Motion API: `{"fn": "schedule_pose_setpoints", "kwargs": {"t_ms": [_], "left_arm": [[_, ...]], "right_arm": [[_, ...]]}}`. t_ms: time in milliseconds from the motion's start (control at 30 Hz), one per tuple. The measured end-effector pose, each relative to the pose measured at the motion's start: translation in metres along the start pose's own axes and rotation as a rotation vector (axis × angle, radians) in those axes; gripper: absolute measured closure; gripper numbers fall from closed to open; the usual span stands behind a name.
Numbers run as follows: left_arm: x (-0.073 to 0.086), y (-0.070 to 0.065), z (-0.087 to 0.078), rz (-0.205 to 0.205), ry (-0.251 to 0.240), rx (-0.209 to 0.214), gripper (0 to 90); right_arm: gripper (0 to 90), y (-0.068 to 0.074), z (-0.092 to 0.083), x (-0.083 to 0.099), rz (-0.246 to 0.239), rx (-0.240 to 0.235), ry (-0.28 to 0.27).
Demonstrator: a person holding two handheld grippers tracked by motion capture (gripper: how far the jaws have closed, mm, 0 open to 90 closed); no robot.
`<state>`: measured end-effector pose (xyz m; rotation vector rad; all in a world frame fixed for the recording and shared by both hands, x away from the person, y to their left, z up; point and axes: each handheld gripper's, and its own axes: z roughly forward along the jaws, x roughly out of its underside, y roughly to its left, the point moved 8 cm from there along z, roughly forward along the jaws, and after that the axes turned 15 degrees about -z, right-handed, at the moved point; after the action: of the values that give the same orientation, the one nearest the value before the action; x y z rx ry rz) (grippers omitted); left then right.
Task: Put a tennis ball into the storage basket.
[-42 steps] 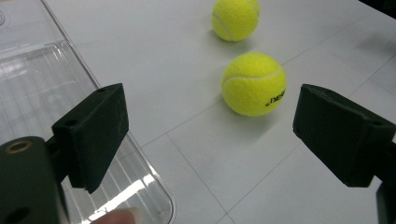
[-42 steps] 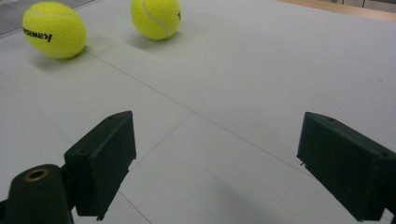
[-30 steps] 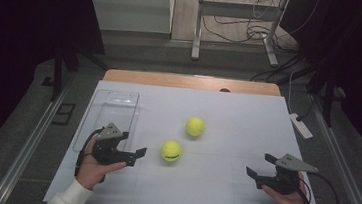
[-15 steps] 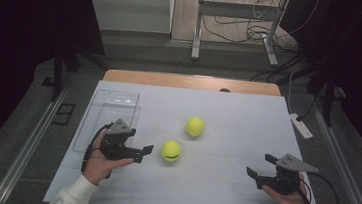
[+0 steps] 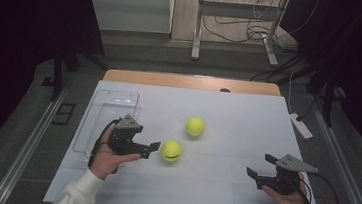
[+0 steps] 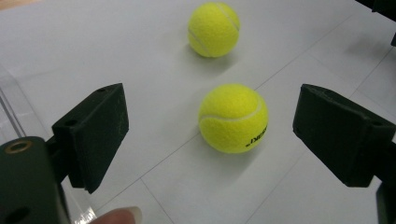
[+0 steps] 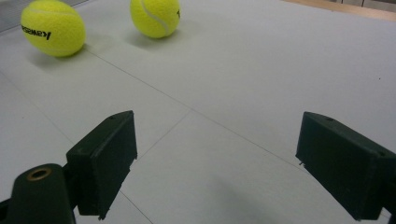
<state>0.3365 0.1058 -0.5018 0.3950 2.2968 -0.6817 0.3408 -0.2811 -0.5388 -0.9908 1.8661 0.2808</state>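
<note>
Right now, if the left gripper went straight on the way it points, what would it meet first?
Probably the nearer yellow tennis ball: it lies on the white table straight ahead of the open left gripper, not yet between its fingers.

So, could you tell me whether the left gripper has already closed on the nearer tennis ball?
No, in the left gripper view the nearer tennis ball lies on the table between the open jaws of the left gripper, touching neither.

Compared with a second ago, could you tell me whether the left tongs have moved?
Yes: the left tongs have slid right, closer to the near tennis ball.
</note>
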Motion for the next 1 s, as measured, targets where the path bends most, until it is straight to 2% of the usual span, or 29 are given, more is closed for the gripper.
{"fn": "schedule_pose_setpoints", "kwargs": {"t_ms": [1000], "left_arm": [[-0.011, -0.021, 0.032, 0.045, 0.076, 0.031, 11.3]], "right_arm": [[12.8, 0.001, 0.001, 0.000, -0.007, -0.004, 0.004]]}}
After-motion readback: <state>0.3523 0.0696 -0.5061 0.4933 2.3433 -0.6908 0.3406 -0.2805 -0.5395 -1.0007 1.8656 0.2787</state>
